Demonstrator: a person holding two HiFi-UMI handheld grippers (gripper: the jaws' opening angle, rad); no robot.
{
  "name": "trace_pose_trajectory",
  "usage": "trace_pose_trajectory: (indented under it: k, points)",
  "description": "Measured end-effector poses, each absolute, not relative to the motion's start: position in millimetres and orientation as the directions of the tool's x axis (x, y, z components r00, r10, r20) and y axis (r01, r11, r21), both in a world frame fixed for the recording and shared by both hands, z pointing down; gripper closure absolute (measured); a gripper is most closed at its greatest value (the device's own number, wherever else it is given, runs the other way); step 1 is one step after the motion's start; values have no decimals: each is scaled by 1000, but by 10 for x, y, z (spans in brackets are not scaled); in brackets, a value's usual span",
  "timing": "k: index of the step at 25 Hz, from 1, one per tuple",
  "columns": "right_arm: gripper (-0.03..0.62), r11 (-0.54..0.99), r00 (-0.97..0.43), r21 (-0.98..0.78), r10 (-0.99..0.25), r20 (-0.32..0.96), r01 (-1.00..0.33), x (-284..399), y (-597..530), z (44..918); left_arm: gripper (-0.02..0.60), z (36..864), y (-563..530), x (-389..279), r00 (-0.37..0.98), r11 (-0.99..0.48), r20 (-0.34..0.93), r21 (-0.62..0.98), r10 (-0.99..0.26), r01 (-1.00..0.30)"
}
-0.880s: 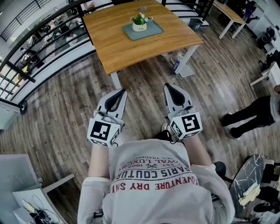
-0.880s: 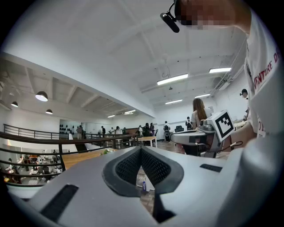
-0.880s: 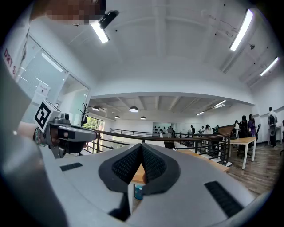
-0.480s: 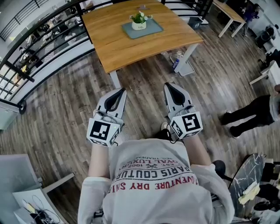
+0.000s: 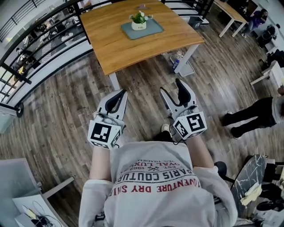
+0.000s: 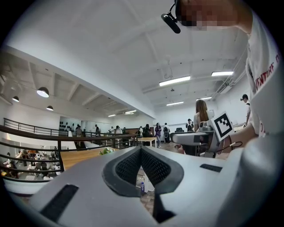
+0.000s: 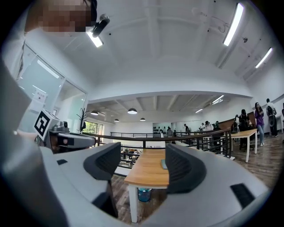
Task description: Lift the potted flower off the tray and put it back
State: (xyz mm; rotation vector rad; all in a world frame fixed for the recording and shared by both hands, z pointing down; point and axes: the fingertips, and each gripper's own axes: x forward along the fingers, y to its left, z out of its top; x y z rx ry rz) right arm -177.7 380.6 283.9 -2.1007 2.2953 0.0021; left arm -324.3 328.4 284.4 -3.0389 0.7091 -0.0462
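Note:
A small potted flower in a white pot stands on a grey-green tray on the wooden table, far ahead of both grippers. My left gripper is held level over the floor, its jaws shut with nothing between them. My right gripper is level beside it, jaws open and empty. In the right gripper view the table and an edge of the tray show between the open jaws. In the left gripper view the flower's leaves peek over the shut jaws.
A black railing runs along the left of the table. A bottle stands on the floor by the table leg. A person's legs are at the right. Another table is at the back right. Wooden floor lies between me and the table.
The right gripper's jaws have opened and its tip has swung slightly toward the table. The left gripper has stayed put and shut. The flower rests on the tray as before.

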Motion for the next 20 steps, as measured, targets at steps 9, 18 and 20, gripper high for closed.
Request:
trace_pose_trajectory:
  k: [9,18,20]
  points:
    - [168,59,-61,58,-998,-28,-997,-1497,3564,2796,569,2876,3063,-3119,883,-883,24,-13,-469,-469]
    - [168,142,-142,16,-990,-4,-990,-1001,2921,3012,569,3036,2555,-2743,828,-830,50,-19,-558,-558]
    - [168,176,-176,11,-984,4,-984,-818,2694,3070,569,3054,2376,-2581,808,-810,55,-23,-586,-586]
